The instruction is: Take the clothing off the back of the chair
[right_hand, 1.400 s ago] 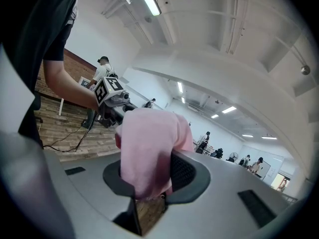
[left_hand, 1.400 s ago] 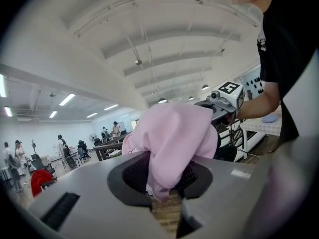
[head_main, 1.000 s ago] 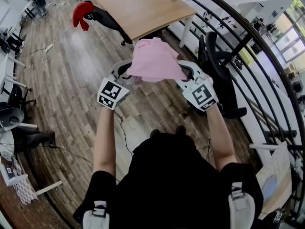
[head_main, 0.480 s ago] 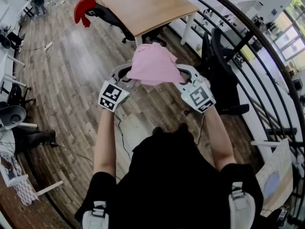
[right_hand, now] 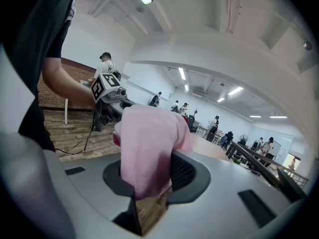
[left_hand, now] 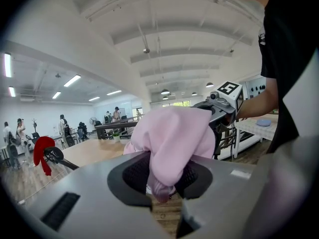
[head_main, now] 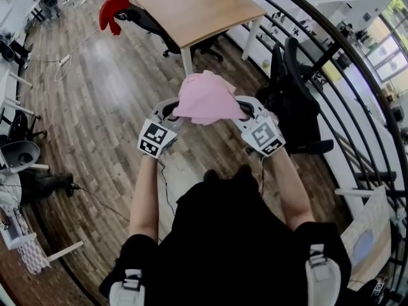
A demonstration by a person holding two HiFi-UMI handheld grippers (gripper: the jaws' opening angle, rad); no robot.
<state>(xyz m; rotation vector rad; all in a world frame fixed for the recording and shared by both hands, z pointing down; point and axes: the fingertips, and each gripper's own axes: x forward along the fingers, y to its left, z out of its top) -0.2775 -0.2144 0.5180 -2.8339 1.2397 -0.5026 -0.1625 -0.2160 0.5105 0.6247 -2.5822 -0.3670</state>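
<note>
A pink garment [head_main: 207, 99] hangs bunched in the air between my two grippers, above the wooden floor and clear of any chair. My left gripper [head_main: 174, 111] is shut on its left edge; in the left gripper view the pink cloth [left_hand: 172, 141] is pinched between the jaws [left_hand: 162, 182]. My right gripper [head_main: 243, 109] is shut on the right edge, and pink cloth [right_hand: 147, 148] fills its jaws [right_hand: 148, 182]. A black office chair [head_main: 296, 97] stands just right of the garment, its back bare.
A wooden table [head_main: 191, 8] stands ahead, with another chair carrying a red garment [head_main: 112, 11] at its left. A dark curved railing [head_main: 357, 81] runs along the right. Cables [head_main: 64, 62] lie on the floor at left, beside more chairs [head_main: 16, 152].
Both grippers have come down and closer to the person together, carrying the pink garment lower. The grips look unchanged.
</note>
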